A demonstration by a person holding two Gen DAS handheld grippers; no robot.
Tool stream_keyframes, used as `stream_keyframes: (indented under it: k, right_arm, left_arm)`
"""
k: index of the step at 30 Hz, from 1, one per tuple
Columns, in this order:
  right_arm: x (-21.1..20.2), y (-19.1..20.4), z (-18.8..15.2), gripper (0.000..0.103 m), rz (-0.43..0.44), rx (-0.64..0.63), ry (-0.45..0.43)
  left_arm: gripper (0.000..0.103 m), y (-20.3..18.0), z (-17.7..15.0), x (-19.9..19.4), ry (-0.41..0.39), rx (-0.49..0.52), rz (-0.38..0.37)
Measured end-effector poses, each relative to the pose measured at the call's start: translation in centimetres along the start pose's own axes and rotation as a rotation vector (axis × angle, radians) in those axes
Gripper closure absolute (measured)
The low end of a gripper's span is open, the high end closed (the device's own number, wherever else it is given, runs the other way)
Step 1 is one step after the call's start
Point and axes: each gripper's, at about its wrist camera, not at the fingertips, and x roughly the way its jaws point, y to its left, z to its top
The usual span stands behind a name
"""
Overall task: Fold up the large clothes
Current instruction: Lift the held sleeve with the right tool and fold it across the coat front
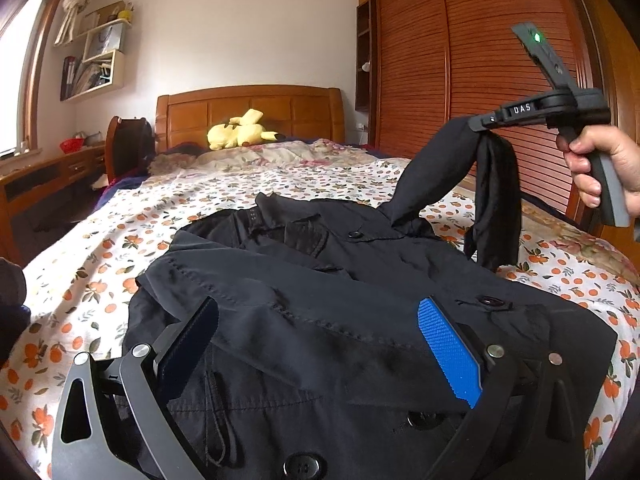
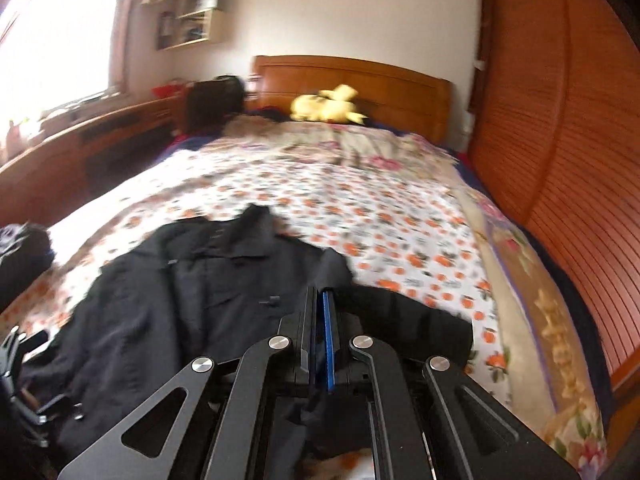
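A large black coat (image 1: 320,320) with dark buttons lies spread on the bed (image 1: 120,240); the right wrist view shows it too (image 2: 180,300). My left gripper (image 1: 320,312) hovers low over the coat's front with its blue pads wide apart and nothing between them. My right gripper (image 1: 480,124) is held up at the right by a hand (image 1: 600,168). It is shut on the coat's sleeve (image 1: 440,160), which hangs lifted off the bed. In the right wrist view its fingers (image 2: 322,296) are pressed together on dark cloth.
The bed has an orange-flower sheet and a wooden headboard (image 1: 248,108) with a yellow plush toy (image 1: 236,130) in front. A slatted wooden wardrobe (image 1: 460,60) stands along the right side. A desk (image 1: 40,176) and wall shelves (image 1: 96,56) are at the left.
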Motion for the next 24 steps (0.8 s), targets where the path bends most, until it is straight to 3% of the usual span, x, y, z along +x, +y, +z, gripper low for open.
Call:
stream_keyframes:
  k: [14,16,17,24]
  right_arm:
    - [-1.2,7.2,-3.9,0.099,0.113,0.005,0.111]
    - [-2.4,7.9,-4.1,0.077,0.114,-0.011,0.098]
    - [-3.4,8.2,-4.1,0.072,0.118,-0.018,0.080]
    - [-6.2,7.5,-5.3,0.056,0.090,-0.020,0.038]
  left_arm:
    - [0.002,0.8,-0.1,-1.7,-0.009,-0.031,-0.044]
    - [0.002,1.0,-0.1,-1.6,-0.006,-0.037,-0.050]
    - [0.002,0.9,-0.1,-1.6,-0.005,-0.037,-0.053]
    - [0.002,0.4,-0.3,-2.0,-0.004,-0.027,-0.048]
